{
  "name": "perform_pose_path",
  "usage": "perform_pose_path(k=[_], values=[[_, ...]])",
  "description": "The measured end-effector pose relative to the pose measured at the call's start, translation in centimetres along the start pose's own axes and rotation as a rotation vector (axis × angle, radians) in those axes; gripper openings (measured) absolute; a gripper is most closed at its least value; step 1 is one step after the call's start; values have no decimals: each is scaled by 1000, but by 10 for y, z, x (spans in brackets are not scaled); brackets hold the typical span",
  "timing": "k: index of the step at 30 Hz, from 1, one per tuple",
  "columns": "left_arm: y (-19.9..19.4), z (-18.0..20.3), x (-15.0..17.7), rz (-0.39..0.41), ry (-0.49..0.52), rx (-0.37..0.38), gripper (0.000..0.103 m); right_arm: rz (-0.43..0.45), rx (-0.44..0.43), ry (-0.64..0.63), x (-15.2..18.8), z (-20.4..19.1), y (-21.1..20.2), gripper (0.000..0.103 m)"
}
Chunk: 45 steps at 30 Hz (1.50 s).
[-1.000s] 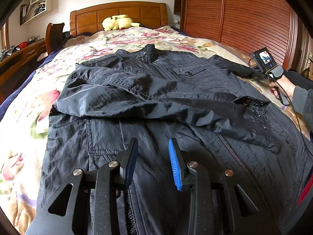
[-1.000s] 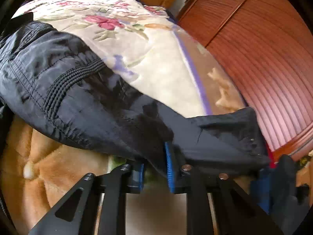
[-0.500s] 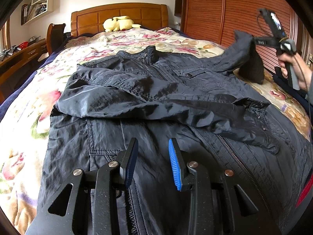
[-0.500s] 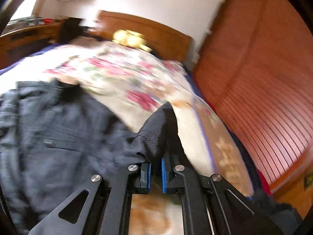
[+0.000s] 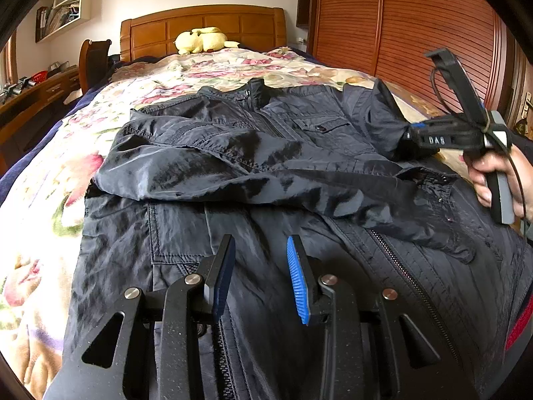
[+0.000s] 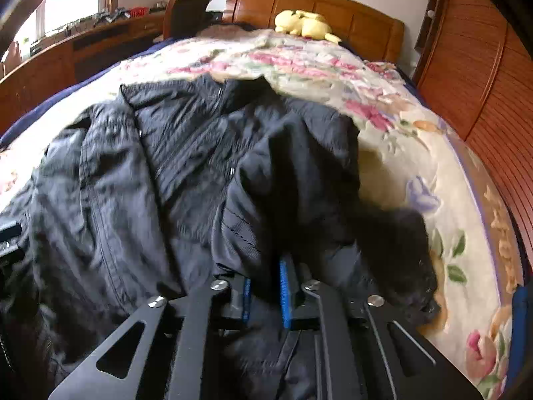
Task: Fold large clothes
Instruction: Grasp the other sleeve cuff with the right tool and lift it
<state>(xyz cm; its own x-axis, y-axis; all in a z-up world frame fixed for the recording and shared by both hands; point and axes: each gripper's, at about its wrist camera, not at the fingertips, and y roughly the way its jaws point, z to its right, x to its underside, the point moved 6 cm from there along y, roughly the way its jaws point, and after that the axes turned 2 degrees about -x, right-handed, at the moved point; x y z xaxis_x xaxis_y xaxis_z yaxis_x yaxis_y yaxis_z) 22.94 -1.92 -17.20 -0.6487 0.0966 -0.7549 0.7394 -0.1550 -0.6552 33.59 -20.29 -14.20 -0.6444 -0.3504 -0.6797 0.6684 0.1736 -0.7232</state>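
The dark jacket [image 5: 266,153] lies spread across the floral bedspread [image 5: 50,180], its sleeve cuff [image 6: 263,233] between the right gripper [image 6: 265,293] (body lettered "DAS") whose jaws are opening, while the left gripper [image 5: 260,276] hangs spread and empty above the hem.

Left gripper [image 5: 260,276] hovers over the jacket [image 5: 266,173], jaws apart, nothing between them. One sleeve [image 5: 233,173] lies folded across the jacket. At right, a hand [image 5: 499,180] holds the right gripper [image 5: 411,136] against the other sleeve [image 5: 383,116].

Slightly glossy, crinkled black cloth jacket [image 5: 266,153] on a matt floral quilt [image 5: 206,73]; polished wooden headboard [image 5: 203,28].
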Motion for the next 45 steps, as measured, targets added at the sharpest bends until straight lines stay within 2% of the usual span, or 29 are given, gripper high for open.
perform_pose_path(k=[2,4,6,9,12,15,18,25,35,37,45], values=[[0,0,0,-2,1,0,33,-4,7,-6,-2,0,-1,29],[1,0,0,-3,1,0,33,4,6,-14,1,-3,-7,43],[1,0,0,-2,1,-1,33,11,-9,-17,5,-11,-15,48],[1,0,0,-2,1,-1,33,12,-26,-14,17,-15,-34,52],[1,0,0,-2,1,-1,33,48,-24,-4,15,-6,-55,56],[1,0,0,-2,2,-2,33,94,2,25,16,8,-74,64],[1,0,0,-2,1,-2,33,115,64,70,15,37,-84,70],[1,0,0,-2,2,-1,33,47,181,169,23,104,-59,74],[2,-1,1,-6,0,-1,33,-95,176,298,37,141,10,77],[3,-1,1,-6,-1,0,33,-90,160,340,41,145,21,83],[2,0,0,-6,0,-2,33,-60,138,371,45,148,23,84]])
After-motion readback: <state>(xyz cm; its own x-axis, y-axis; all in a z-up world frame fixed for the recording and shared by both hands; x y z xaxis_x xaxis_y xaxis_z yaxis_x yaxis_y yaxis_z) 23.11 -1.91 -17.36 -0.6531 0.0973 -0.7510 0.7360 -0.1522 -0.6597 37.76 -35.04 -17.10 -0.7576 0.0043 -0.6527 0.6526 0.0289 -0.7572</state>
